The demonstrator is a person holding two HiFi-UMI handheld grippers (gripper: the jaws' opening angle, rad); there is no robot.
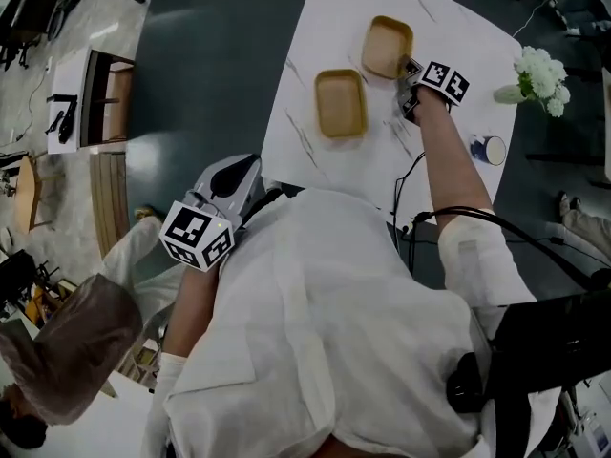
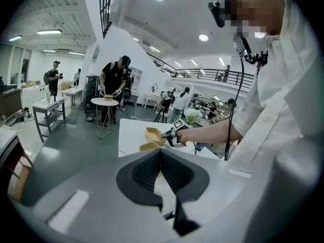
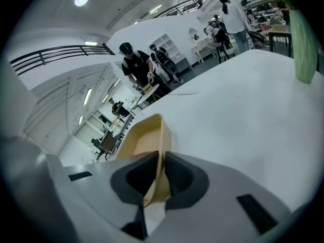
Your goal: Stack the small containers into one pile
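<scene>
right gripper (image 3: 161, 162): fingers clamp a wall of the shallow tan plastic container (image 3: 143, 135), for lifting
other tan container (image 1: 341, 103): near those fingers, likely the stack base
left gripper (image 2: 161, 158): fingers together, empty

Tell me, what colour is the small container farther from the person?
The small container is tan, seen best in the head view.

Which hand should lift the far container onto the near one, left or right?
Right. The right gripper is clamped on the rim of the far container, beside the near container; the left gripper hangs off the table, empty.
</scene>
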